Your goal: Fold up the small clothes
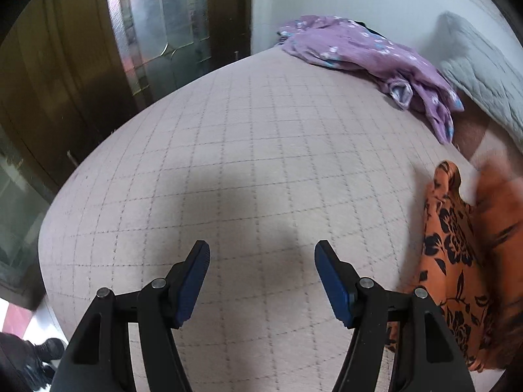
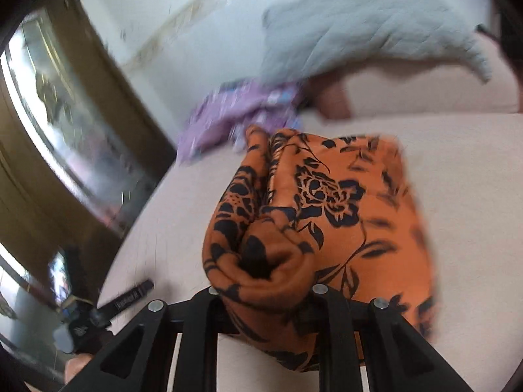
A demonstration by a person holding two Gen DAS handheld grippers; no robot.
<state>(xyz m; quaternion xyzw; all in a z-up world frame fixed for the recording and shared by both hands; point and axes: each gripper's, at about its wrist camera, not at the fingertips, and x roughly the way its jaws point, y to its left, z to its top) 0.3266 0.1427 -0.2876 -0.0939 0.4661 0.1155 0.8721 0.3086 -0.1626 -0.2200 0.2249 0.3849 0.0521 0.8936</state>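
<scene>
An orange garment with black flowers (image 2: 343, 196) lies bunched on the pale checked bed (image 1: 228, 130). My right gripper (image 2: 264, 281) is shut on a gathered fold of it, and the cloth covers its fingertips. The rest of the garment trails away toward the far side, blurred. In the left wrist view the same orange garment (image 1: 454, 254) sits at the right edge. My left gripper (image 1: 261, 248) is open over bare bedding to the left of it, with nothing between its blue pads (image 1: 193, 281). A purple flowered garment (image 1: 366, 52) lies crumpled at the far end of the bed.
A grey quilted pillow (image 1: 483, 65) leans on the wall behind the purple garment (image 2: 235, 111). A dark wooden wardrobe with a mirrored door (image 1: 157, 26) stands past the bed's left edge. A black device (image 2: 130, 297) shows at the lower left of the right wrist view.
</scene>
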